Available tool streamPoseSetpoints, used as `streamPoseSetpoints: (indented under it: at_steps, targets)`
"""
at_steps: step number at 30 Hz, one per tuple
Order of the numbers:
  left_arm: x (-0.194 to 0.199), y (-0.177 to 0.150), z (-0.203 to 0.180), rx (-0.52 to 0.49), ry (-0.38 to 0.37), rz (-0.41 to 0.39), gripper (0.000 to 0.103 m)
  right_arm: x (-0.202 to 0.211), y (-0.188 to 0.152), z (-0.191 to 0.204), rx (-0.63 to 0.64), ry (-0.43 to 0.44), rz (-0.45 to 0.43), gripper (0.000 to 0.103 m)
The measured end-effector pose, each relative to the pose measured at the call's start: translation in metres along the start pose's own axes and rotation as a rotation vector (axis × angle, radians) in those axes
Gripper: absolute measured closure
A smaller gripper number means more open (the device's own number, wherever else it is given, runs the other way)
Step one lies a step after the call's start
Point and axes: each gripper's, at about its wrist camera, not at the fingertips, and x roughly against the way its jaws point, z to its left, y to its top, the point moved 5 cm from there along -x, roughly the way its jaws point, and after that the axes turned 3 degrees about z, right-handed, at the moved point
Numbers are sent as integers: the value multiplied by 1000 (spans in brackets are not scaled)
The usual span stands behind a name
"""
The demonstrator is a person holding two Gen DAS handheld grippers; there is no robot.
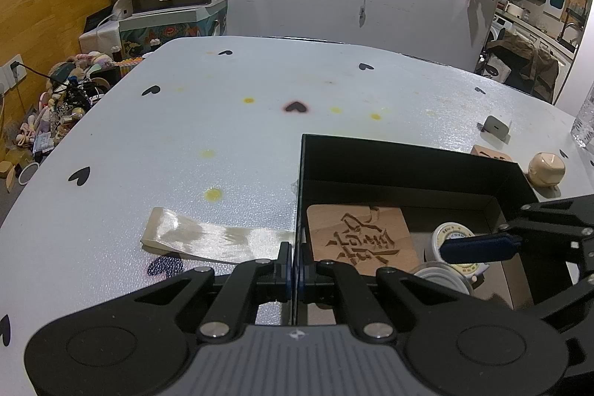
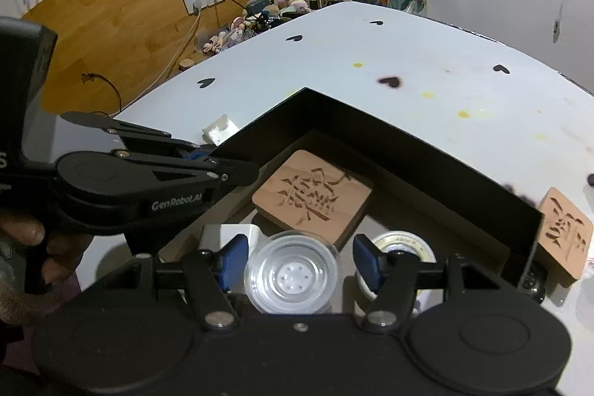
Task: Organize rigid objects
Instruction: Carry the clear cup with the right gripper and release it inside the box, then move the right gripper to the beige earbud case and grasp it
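Your left gripper (image 1: 296, 271) is clamped on the black box's (image 1: 408, 154) wall. Your right gripper (image 2: 297, 262) has its jaws apart around a clear plastic cup (image 2: 292, 275), not pressing it.

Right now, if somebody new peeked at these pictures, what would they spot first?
Probably the big black box on the white table with little black hearts. Inside it lies a wooden block carved with a fancy character, and nearer the camera a clear round plastic lid sits between the right gripper's blue fingers, which are apart from it. The left gripper pinches the box's side wall.
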Motion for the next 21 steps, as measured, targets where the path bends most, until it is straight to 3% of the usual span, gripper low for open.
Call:
streamPoseSetpoints:
  at_steps: [8, 21]
  targets:
    - [0, 0, 0, 0, 0, 1, 100, 27, -5, -15, -21, -16, -44, 36]
    - [0, 0, 0, 0, 0, 0, 100, 85, -27, -54, -73, -88, -148, 8]
